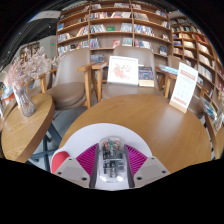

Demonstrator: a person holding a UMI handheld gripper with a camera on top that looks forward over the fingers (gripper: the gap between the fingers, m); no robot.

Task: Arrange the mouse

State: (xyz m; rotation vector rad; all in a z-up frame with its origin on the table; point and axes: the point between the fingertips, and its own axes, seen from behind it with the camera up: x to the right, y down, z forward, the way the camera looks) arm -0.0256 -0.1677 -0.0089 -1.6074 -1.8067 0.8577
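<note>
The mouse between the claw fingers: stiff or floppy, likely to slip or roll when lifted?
The mouse looks like a rigid, clear-shelled body, so probably stiff and light. Its smooth shell may slip against the claw pads. It seems low and flat-bottomed, so unlikely to roll on the round table.

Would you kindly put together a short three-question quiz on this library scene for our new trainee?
1. True or false: the mouse sits between the fingers of the hand-held gripper.
2. What stands on the smaller round table, off to the side of the fingers? A) a laptop B) a vase with flowers C) a lamp
3. Fill in: beyond the wooden table just ahead of the fingers, the far wall is lined with ____.

Key: 1 true; 2 B; 3 bookshelves.
</note>
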